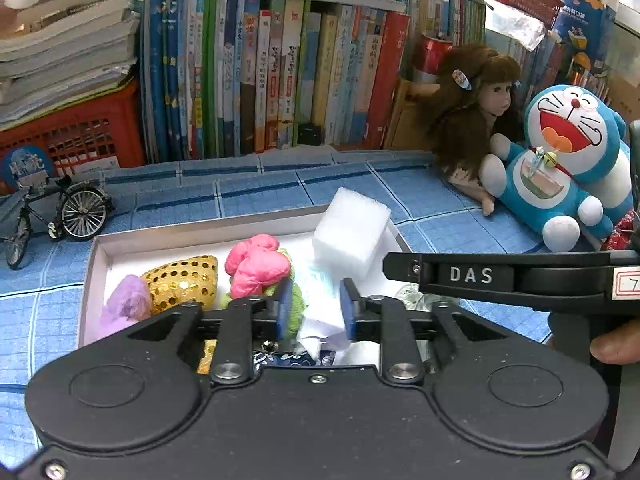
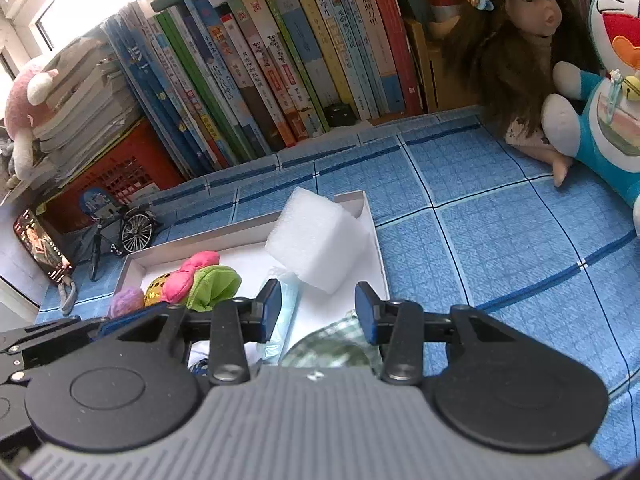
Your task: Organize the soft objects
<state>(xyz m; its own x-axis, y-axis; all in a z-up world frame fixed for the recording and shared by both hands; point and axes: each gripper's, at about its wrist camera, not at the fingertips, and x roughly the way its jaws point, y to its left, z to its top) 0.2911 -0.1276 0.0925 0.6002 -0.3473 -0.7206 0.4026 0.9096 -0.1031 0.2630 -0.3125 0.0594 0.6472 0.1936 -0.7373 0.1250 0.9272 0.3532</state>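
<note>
Two toys [image 1: 560,152] (doll, plush) flank the box [image 1: 104,248].

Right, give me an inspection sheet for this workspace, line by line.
Surface: blue checked cloth.
Job's things: white box holds foam block, pink plush, gold sequin pouch, purple fluff; green checked cloth lies at its near edge.
Clutter: model bicycle, doll, blue cat plush.
Grippers: left hand-held gripper open over white fabric; right hand-held gripper open, empty.
Cables: nothing seen.
Surroundings: row of books, red crate.
</note>
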